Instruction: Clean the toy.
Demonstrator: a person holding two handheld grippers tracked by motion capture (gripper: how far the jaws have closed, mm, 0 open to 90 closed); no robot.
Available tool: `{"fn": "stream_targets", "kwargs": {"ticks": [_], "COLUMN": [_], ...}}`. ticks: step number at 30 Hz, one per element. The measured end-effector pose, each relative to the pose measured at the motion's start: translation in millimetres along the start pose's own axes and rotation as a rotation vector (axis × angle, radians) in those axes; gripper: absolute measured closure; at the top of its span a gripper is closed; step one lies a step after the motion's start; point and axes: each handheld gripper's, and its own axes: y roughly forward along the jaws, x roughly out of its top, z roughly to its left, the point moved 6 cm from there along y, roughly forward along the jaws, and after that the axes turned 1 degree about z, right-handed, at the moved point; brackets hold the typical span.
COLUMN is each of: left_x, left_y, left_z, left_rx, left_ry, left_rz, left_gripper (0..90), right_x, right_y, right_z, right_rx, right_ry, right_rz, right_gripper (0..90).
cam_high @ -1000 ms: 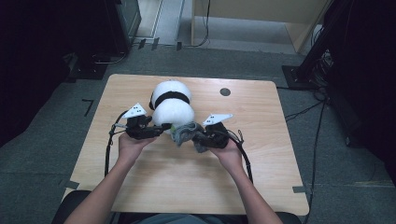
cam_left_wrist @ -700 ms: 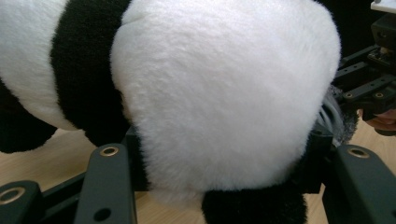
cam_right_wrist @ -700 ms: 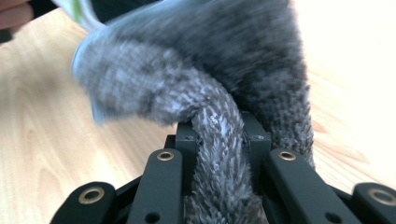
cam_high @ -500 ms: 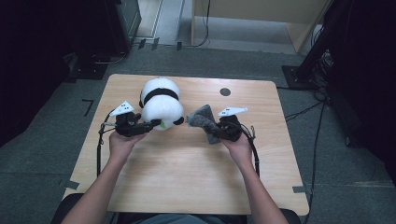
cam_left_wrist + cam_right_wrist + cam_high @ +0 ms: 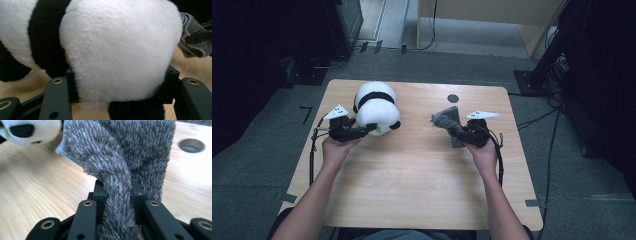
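Note:
A black-and-white panda plush [image 5: 376, 109] lies at the back left of the wooden table [image 5: 412, 190]. My left gripper [image 5: 371, 129] is shut on its near end. In the left gripper view the white fur [image 5: 120, 50] bulges between the jaws, which press in from both sides around my left gripper [image 5: 121, 80]. My right gripper [image 5: 458, 132] sits at the right of the table, shut on a grey fuzzy cloth [image 5: 448, 120]. In the right gripper view the cloth [image 5: 120, 157] rises from the pinch of my right gripper [image 5: 117, 187] and fans out above it. The panda's face [image 5: 25, 131] shows at top left.
A round hole [image 5: 453, 98] pierces the table near its back edge, just behind the cloth, and the hole [image 5: 192, 145] is also visible from the right gripper. Dark stands and cables [image 5: 557, 107] surround the table on the grey floor. Bare wood lies between the hands.
The hands have drawn apart. The left one carried the panda to the left, and the right one pulled the grey cloth off to the right, away from the plush.

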Motion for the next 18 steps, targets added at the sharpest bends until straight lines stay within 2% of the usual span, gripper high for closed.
{"fn": "stream_targets", "kwargs": {"ticks": [5, 9, 11, 15, 18], "left_x": [0.7, -0.4, -2.5, -6.1, -9.0], "left_y": [-0.6, -1.9, -2.1, -1.1, 1.7], "left_z": [12.2, 24.3, 29.3, 36.6, 39.6], "left_rx": [0.036, 0.055, 0.048, 0.035, 0.045], "left_ry": [0.015, 0.001, -0.014, -0.009, 0.003], "left_rz": [-0.003, -0.003, -0.004, -0.012, -0.007], "left_gripper": [38.9, 38.4, 38.2, 37.3, 36.8], "right_x": [-7.4, -13.4, -15.4, -20.3, -26.5], "right_y": [-9.8, -11.6, -10.9, -10.2, -9.4], "right_z": [-23.3, -38.7, -44.9, -56.7, -65.5], "right_rx": [-0.049, -0.072, -0.084, -0.114, -0.133], "right_ry": [0.034, 0.066, 0.079, 0.100, 0.119], "right_rz": [0.005, 0.015, 0.020, 0.030, 0.045], "right_gripper": [73.7, 73.7, 73.7, 73.5, 73.1]}}
